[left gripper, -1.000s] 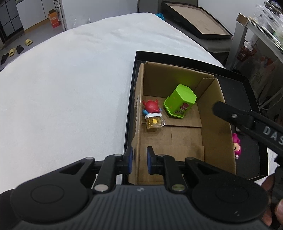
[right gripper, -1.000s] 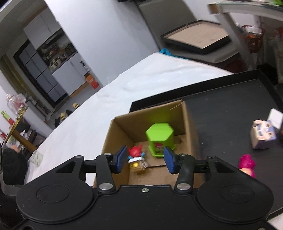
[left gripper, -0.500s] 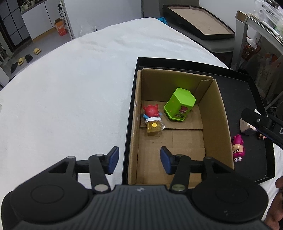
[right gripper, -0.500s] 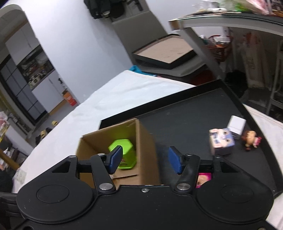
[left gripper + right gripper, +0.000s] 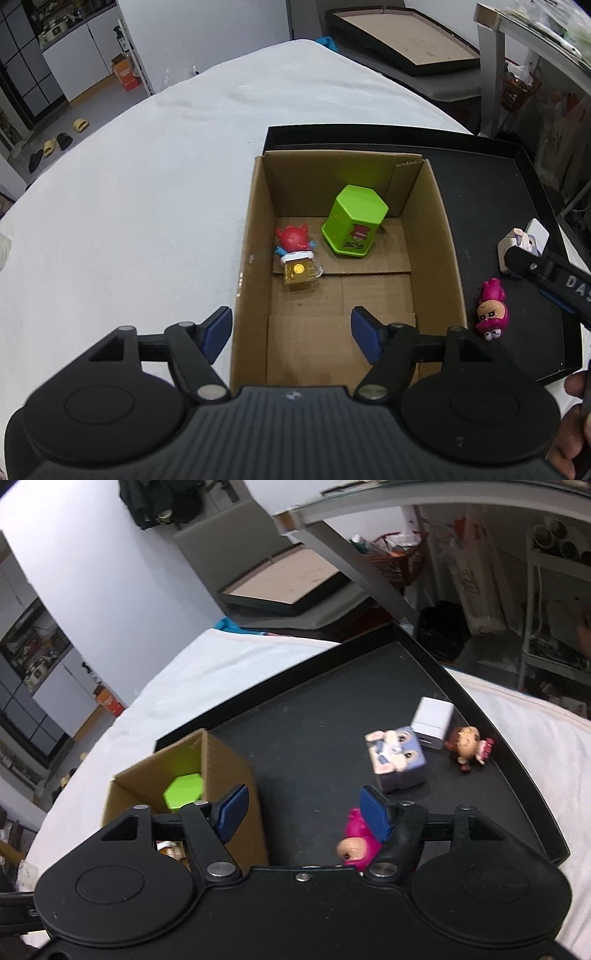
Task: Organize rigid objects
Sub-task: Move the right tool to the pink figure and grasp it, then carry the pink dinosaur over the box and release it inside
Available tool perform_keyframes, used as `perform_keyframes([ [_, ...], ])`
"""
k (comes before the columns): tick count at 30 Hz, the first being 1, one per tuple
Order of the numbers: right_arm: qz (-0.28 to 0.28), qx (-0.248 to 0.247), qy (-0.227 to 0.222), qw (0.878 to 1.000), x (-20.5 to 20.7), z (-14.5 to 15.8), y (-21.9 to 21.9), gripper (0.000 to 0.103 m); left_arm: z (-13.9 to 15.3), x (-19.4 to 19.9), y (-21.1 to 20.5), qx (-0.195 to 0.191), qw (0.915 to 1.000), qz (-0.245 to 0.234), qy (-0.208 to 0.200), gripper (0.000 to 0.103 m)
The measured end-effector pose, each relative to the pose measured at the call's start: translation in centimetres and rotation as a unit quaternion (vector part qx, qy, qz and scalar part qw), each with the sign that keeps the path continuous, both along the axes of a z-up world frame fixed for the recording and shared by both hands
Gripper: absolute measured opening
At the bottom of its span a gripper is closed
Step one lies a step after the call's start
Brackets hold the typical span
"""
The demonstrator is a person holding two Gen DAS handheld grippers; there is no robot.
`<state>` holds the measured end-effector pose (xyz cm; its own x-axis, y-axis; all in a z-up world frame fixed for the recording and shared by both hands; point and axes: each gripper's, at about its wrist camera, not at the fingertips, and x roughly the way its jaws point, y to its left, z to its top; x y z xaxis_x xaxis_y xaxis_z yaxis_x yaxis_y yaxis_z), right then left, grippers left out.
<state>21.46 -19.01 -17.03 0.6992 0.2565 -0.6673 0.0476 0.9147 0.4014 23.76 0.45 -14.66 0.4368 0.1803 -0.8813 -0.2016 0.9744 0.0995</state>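
Observation:
A cardboard box (image 5: 439,236) stands in the left part of a black tray (image 5: 524,192). Inside it are a green hexagonal container (image 5: 354,225) and a red figure on a yellow mug (image 5: 297,254). My left gripper (image 5: 291,334) is open and empty, over the box's near left wall. On the tray right of the box lie a pink doll (image 5: 491,312), a purple-and-white cube toy (image 5: 397,758), a white block (image 5: 432,720) and a small brown-headed doll (image 5: 467,744). My right gripper (image 5: 303,812) is open and empty above the tray, the pink doll (image 5: 356,843) by its right finger.
The tray (image 5: 332,716) sits on a table with a white cloth (image 5: 129,206). A second black tray with a cardboard bottom (image 5: 402,33) stands beyond the table's far edge. A metal shelf frame (image 5: 354,561) is at the right.
My left gripper opened wide from nearly shut and drew back from the box. My right gripper swung right, away from the box to over the tray's loose toys.

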Motion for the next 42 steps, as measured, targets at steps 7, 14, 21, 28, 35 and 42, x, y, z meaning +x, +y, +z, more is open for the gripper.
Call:
perform_keyframes([
  [7, -0.015, -0.003, 0.032, 0.999, 0.7, -2.6, -0.7, 0.067, -0.6, 0.5, -0.7, 0.013, 0.9999, 0.003, 0.007, 0.072],
  [14, -0.032, -0.003, 0.064, 0.997, 1.3, -5.0, -1.3, 0.067, -0.6, 1.0, -0.7, 0.024, 0.9997, 0.007, 0.005, 0.074],
  [21, -0.026, -0.039, 0.082, 0.996, 2.0, -6.6, -0.7, 0.067, -0.6, 1.3, -0.3, 0.028, 0.9995, 0.013, 0.006, 0.074],
  [28, 0.01, -0.132, 0.07, 0.989, 1.6, -6.6, 1.6, 0.043, -0.2, 1.1, 0.2, 0.026, 0.9996, 0.013, 0.004, 0.074],
  [35, 0.013, -0.106, 0.072, 0.992, 1.3, -6.2, 0.8, 0.042, 0.2, 0.8, 0.9, 0.019, 0.9997, 0.016, -0.001, 0.074],
  [42, 0.009, -0.109, 0.048, 0.993, 0.6, -4.0, 0.4, 0.042, 0.7, 0.4, 1.8, 0.012, 0.9997, 0.02, -0.006, 0.074],
])
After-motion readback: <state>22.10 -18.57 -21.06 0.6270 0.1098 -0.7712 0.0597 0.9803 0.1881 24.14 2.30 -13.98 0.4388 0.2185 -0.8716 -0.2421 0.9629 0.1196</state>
